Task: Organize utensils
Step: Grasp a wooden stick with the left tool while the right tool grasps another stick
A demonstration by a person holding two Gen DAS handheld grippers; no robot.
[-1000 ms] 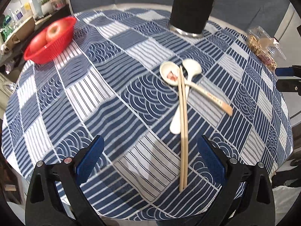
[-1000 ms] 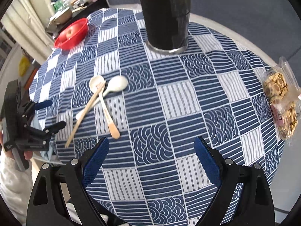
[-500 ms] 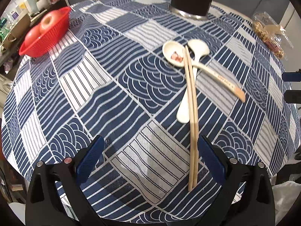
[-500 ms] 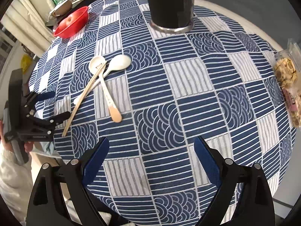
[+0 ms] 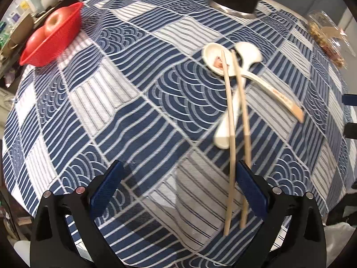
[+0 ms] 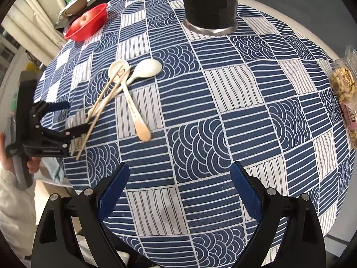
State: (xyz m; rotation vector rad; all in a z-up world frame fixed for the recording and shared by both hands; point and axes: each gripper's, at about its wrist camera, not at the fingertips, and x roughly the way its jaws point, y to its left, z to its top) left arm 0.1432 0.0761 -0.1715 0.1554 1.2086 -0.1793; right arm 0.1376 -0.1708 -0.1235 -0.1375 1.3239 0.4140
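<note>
Two wooden chopsticks [image 5: 232,134] lie across two white ceramic spoons [image 5: 245,60] on the blue patterned tablecloth [image 5: 125,102]. A black utensil holder [image 6: 209,2] stands at the far side. My left gripper [image 5: 178,178] is open; its right finger [image 5: 252,189] touches the near ends of the chopsticks. In the right wrist view it [image 6: 64,120] is at the table's left edge, over the chopsticks [image 6: 102,102]. My right gripper [image 6: 178,189] is open and empty above the near tablecloth, right of the spoons [image 6: 142,71].
A red basket with apples [image 5: 53,35] sits at the far left. A clear snack packet [image 6: 345,93] lies at the right edge. The round table edge is close below both grippers.
Both grippers moved forward and lower over the table. The left gripper reached the chopsticks' near ends, and the two sticks have spread slightly apart.
</note>
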